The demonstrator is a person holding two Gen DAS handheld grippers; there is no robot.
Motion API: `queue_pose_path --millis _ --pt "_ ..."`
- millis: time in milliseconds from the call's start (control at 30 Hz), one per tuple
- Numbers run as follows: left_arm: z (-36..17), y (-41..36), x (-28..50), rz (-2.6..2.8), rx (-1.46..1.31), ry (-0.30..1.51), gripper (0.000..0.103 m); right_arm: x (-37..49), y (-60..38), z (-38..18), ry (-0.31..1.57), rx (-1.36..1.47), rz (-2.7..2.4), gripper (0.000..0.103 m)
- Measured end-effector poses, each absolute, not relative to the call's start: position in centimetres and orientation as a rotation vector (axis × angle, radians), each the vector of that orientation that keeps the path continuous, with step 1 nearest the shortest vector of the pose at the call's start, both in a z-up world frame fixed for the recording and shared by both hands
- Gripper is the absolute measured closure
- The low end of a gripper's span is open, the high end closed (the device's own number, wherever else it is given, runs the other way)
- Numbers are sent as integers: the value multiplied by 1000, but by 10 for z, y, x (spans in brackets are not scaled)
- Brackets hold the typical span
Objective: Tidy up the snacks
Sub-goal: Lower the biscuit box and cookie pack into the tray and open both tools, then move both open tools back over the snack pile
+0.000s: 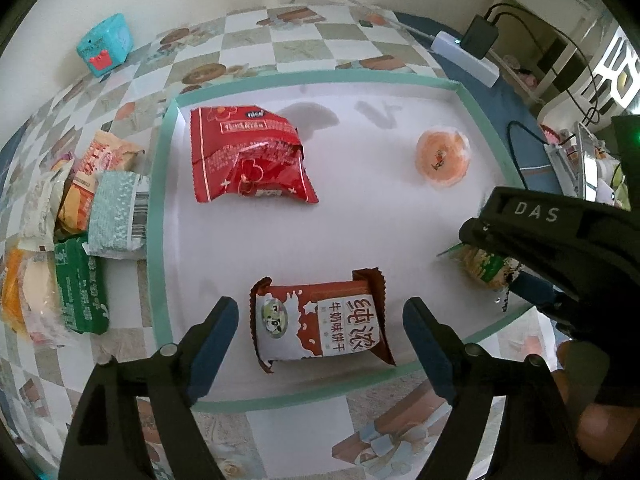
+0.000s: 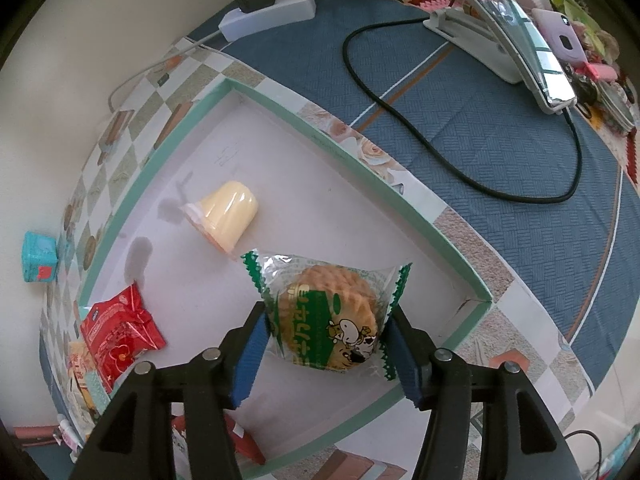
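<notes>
A white tray with a green rim (image 1: 160,208) (image 2: 360,160) holds snacks. In the left wrist view my left gripper (image 1: 320,344) is open, its fingers on either side of a brown-and-white milk biscuit pack (image 1: 320,324) lying in the tray. A red snack bag (image 1: 248,152) (image 2: 116,332) and a jelly cup (image 1: 442,156) (image 2: 226,212) also lie in the tray. My right gripper (image 2: 326,344) is shut on a green-and-clear cookie pack (image 2: 332,312), held over the tray's near right part; it also shows in the left wrist view (image 1: 486,268).
Several more snack packs (image 1: 76,232) lie piled left of the tray on the checkered cloth. A teal box (image 1: 106,42) stands at the back left. A power strip (image 2: 268,10), black cable (image 2: 440,160) and phone on a stand (image 2: 508,28) lie on the blue cloth to the right.
</notes>
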State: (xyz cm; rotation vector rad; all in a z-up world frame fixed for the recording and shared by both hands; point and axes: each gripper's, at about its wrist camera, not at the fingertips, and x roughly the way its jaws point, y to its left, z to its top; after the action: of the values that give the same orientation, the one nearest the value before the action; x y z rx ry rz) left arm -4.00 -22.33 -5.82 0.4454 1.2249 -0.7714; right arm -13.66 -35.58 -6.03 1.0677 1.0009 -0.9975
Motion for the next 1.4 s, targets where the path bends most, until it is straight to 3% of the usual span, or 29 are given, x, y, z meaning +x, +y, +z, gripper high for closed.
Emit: queue_pose_path --millis 267,1000,1067,1233,1333,1400 --pt "-50 -220 -41 -765 433 1199 18 -139 -354 -53 969 1041 -991 33" --pt "-16 -139 25 -495 187 1178 18 -135 -343 -36 893 921 -939 32" --pt "-14 -122 40 -422 147 1177 18 -131 -338 -35 890 903 -918 20" --pt "-18 -73 72 -243 56 1206 18 -116 -325 -31 895 831 -862 16" --pt "-22 -46 86 -162 20 1220 18 -109 -318 -30 894 793 -834 4" --pt "-23 -32 92 -121 6 1220 18 -104 -312 -30 895 766 -816 2"
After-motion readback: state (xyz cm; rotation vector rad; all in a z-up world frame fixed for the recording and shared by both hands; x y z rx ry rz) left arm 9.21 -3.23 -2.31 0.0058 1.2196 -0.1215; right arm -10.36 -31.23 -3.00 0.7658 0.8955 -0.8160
